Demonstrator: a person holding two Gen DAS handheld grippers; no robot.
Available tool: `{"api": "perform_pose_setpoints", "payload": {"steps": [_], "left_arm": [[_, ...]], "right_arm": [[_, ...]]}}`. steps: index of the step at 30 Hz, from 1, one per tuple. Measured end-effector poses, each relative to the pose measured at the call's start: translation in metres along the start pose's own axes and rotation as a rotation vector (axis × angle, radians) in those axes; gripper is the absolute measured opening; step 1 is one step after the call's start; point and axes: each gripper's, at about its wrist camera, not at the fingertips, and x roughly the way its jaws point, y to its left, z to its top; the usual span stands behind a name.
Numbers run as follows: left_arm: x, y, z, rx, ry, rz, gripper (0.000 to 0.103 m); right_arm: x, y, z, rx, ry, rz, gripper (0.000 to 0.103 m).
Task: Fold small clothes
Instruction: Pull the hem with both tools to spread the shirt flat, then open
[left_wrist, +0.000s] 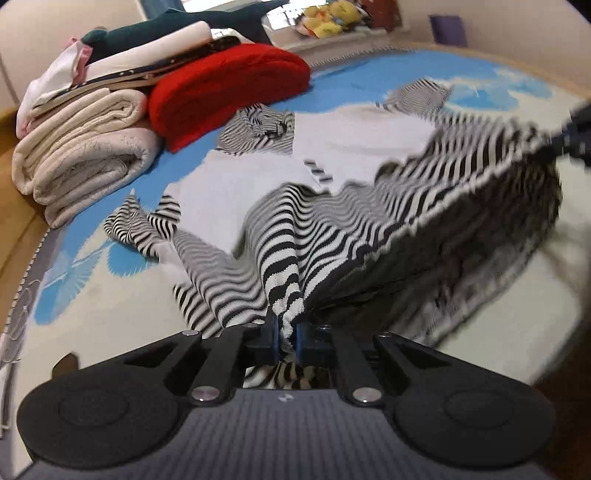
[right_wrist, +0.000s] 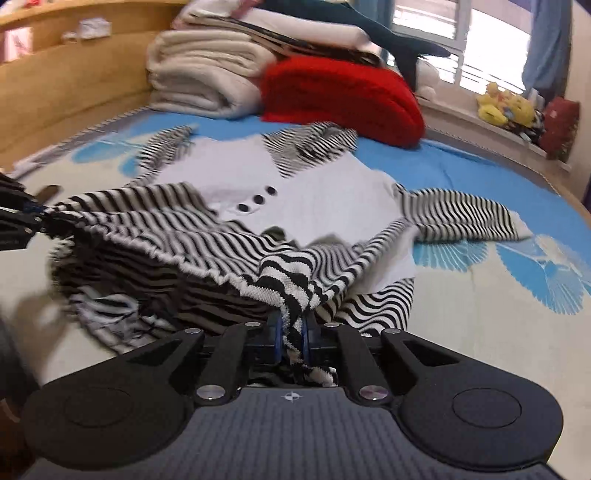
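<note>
Knit, terry and matt plastic
The striped top (right_wrist: 177, 218) is ribbed knit cloth; the folded towels (left_wrist: 81, 155) look nubbly; the left gripper (left_wrist: 285, 332) is matt black plastic.

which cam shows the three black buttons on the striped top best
The right wrist view: all three black buttons sit unblocked on the white panel of the striped top. In the left wrist view they are hard to make out.

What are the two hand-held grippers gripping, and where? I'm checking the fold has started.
Both hold the black-and-white striped knit top by its lifted bottom hem: the left hand-held gripper at one corner, the right hand-held gripper at the other.
</note>
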Motion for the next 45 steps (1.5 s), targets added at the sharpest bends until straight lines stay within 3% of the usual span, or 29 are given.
{"api": "perform_pose_setpoints", "payload": {"steps": [3, 6, 8, 10, 11, 12, 13, 15, 19, 22, 24, 26, 27, 29, 30, 37, 45], "left_arm": [[0.012, -0.013, -0.027, 0.046, 0.076, 0.007, 0.008], [0.039, -0.029, -0.037, 0.103, 0.150, 0.032, 0.009], [0.043, -0.035, -0.038, 0.139, 0.138, 0.039, 0.016], [0.040, -0.033, -0.038, 0.154, 0.148, 0.031, 0.035], [0.034, -0.028, -0.038, 0.141, 0.140, 0.005, 0.047], [0.026, -0.020, -0.038, 0.111, 0.128, -0.032, 0.068], [0.012, -0.012, -0.038, 0.060, 0.106, -0.067, 0.078], [-0.009, 0.009, -0.037, -0.057, 0.042, -0.127, 0.082], [-0.013, 0.050, -0.019, -0.291, -0.030, -0.163, 0.084], [0.019, 0.070, -0.006, -0.464, 0.023, -0.079, 0.084], [0.055, 0.075, -0.001, -0.535, 0.135, -0.043, 0.083], [0.088, 0.067, -0.002, -0.543, 0.270, -0.072, 0.075], [0.097, 0.063, -0.003, -0.540, 0.330, -0.070, 0.051], [0.092, 0.056, -0.003, -0.546, 0.316, -0.074, 0.013], [0.087, 0.052, -0.001, -0.524, 0.318, -0.060, 0.009], [0.053, 0.026, -0.010, -0.492, 0.293, -0.064, 0.009], [0.050, 0.038, -0.014, -0.523, 0.275, -0.068, 0.013]], "right_arm": [[-0.018, 0.013, -0.013, -0.067, 0.026, 0.045, 0.010], [0.002, 0.027, -0.039, -0.117, 0.135, 0.056, 0.010], [0.027, 0.033, -0.059, -0.150, 0.226, 0.048, 0.010], [0.035, 0.034, -0.065, -0.152, 0.210, 0.018, 0.014], [0.033, 0.032, -0.062, -0.132, 0.214, 0.022, 0.027], [0.028, 0.026, -0.056, -0.089, 0.230, 0.046, 0.047], [0.022, 0.021, -0.053, -0.048, 0.238, 0.072, 0.056], [0.002, 0.013, -0.048, 0.036, 0.208, 0.123, 0.067], [-0.020, -0.031, -0.036, 0.241, 0.160, 0.101, 0.069], [-0.004, -0.063, -0.028, 0.411, 0.164, 0.001, 0.068], [0.019, -0.078, -0.029, 0.511, 0.185, -0.019, 0.068], [0.047, -0.084, -0.036, 0.589, 0.247, -0.004, 0.064], [0.059, -0.083, -0.040, 0.602, 0.283, 0.021, 0.039], [0.069, -0.076, -0.047, 0.538, 0.317, 0.017, 0.004], [0.066, -0.076, -0.047, 0.491, 0.311, -0.006, 0.003], [0.038, -0.125, -0.066, 0.575, 0.347, -0.043, 0.002], [0.038, -0.116, -0.056, 0.486, 0.380, -0.042, 0.002]]}}
